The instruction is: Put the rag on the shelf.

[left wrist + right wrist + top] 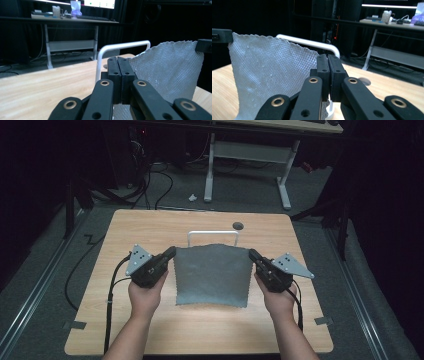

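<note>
A grey woven cloth (pixel 212 275) hangs spread between my two grippers above the wooden table (pixel 150 225). My left gripper (pixel 172 252) is shut on the cloth's upper left corner and my right gripper (pixel 252 254) on its upper right corner. Just behind the cloth's top edge stands a white bar-shaped rack (pixel 212 233). In the left gripper view the jaws (pixel 117 60) are pressed together on the cloth (pixel 170 67), with the rack (pixel 120 47) beyond. In the right gripper view the shut jaws (pixel 328 58) pinch the cloth (pixel 269 67) in front of the rack (pixel 312 44).
A small dark round hole (pixel 238 225) sits in the table behind the rack. A white-legged desk (pixel 250 155) stands across the floor beyond the table, with cables (pixel 150 185) on the carpet. Bare tabletop lies left, right and in front of the cloth.
</note>
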`<state>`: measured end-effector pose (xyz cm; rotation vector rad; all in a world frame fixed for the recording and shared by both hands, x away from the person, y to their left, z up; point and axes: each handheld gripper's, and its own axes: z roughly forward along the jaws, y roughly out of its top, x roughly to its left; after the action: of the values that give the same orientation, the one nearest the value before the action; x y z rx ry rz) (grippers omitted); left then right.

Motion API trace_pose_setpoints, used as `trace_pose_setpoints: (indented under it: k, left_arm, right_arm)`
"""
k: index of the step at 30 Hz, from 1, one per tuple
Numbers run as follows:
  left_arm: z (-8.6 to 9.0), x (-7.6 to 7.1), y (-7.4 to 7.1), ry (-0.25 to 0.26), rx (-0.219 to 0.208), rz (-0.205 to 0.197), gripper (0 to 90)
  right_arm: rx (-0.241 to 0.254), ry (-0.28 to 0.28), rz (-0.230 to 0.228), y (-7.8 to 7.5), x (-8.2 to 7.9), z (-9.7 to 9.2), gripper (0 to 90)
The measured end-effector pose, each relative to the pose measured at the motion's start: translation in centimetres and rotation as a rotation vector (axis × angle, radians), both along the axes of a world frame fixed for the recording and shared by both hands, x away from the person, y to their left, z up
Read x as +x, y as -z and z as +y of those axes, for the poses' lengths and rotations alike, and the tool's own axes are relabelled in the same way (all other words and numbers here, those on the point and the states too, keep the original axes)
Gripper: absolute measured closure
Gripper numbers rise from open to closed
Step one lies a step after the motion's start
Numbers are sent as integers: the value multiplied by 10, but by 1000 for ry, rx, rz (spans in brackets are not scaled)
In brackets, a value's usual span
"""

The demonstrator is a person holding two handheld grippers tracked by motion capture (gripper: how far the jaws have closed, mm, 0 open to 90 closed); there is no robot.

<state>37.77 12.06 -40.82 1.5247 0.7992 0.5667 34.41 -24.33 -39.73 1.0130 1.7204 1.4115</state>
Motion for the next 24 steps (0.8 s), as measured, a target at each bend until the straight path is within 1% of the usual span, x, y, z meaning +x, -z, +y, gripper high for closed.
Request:
trace_pose_setpoints:
  k: [2,3,7,8,11,17,21,24]
  left_arm:
    - [1,2,-8,-2,1,-15,897]
    - [1,3,-11,-4,-1,-21,897]
    - [-1,7,-24,-4,15,-43,897]
    - [-1,7,-26,-4,14,-50,897]
    - [-1,8,-31,-2,12,-62,897]
    - [-3,12,-38,-3,25,-77,898]
    - [-4,18,-46,-11,49,-90,898]
    - [-5,24,-53,-19,66,-97,898]
  right_arm:
    - [-1,1,-10,-6,1,-1,894]
    - [8,1,-18,-9,2,-1,894]
    - [8,1,-36,-21,6,-3,894]
    - [4,4,-43,-24,7,-3,894]
    - [14,2,-51,-31,9,-4,894]
    - [7,8,-57,-35,14,-5,895]
    - [9,12,-61,-39,17,-5,895]
    - [4,14,-67,-45,21,-5,895]
